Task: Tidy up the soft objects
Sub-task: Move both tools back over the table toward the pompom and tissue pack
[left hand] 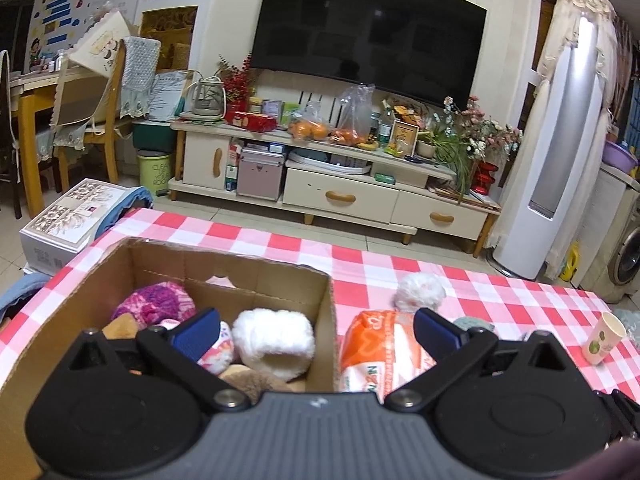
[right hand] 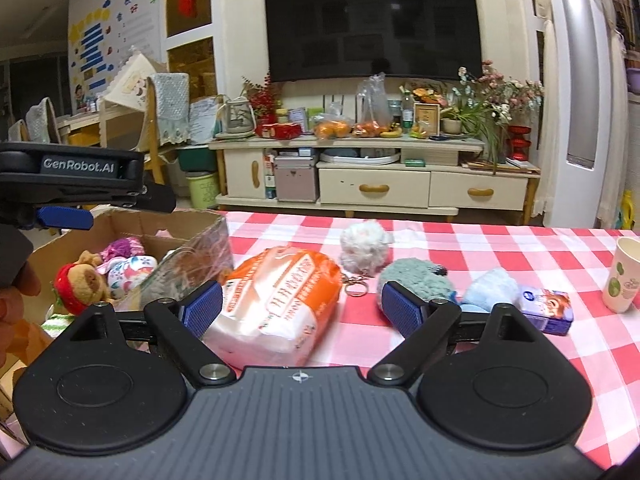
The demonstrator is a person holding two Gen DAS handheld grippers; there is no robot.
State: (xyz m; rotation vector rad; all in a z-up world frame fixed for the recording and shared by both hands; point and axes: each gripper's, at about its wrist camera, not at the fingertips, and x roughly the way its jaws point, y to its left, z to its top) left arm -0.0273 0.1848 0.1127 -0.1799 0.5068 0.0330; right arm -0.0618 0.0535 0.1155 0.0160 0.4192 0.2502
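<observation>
Right now the orange tissue pack lies on the counter beside the cardboard box, long axis running away, between the right claw's spread fingers; left claw apart, empty, over the box.

A red-and-white checked counter carries a paper cup at three o'clock. At twelve o'clock, a dark television hangs above a cream cabinet bearing oranges.
</observation>
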